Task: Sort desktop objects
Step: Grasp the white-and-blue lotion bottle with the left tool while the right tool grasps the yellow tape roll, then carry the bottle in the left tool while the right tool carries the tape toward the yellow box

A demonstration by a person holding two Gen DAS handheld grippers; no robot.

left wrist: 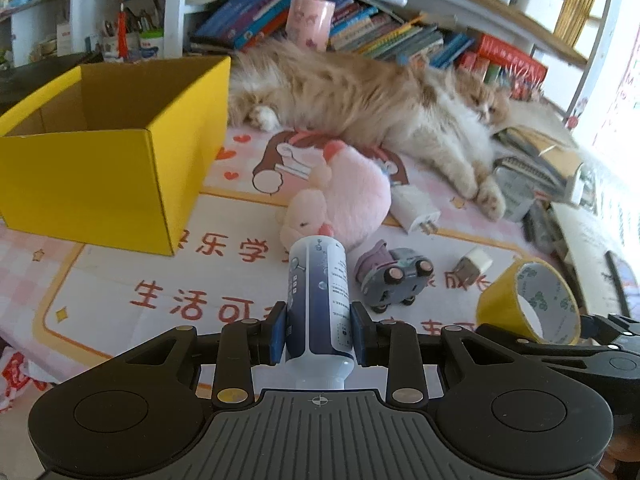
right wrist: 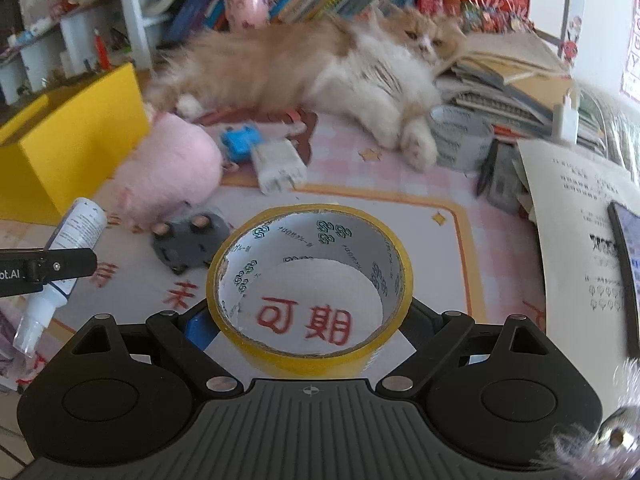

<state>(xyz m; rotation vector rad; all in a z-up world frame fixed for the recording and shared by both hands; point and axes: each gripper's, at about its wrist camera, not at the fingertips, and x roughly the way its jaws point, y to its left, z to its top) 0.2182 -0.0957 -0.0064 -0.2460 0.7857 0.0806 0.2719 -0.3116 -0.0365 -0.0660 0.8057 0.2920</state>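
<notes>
Behind the tape roll [right wrist: 310,280], right hand-held gripper's [right wrist: 310,322] pads hide

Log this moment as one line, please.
left gripper: shut on bottle | right gripper: around tape | box: empty

The worktop [left wrist: 120,280] is being covered by a pink checked mat printed with red Chinese characters and an orange border. Behind it, white shelving [left wrist: 176,8] is being filled with rows of leaning books [left wrist: 384,32], and pens are being kept in cups [left wrist: 150,42] in a left-hand cubby. Strong daylight is being cast in from the right side [left wrist: 616,128], where detail is being washed out. A long-haired ginger-and-white cat [left wrist: 360,96] is being seen lying stretched along the back of the worktop.
</notes>
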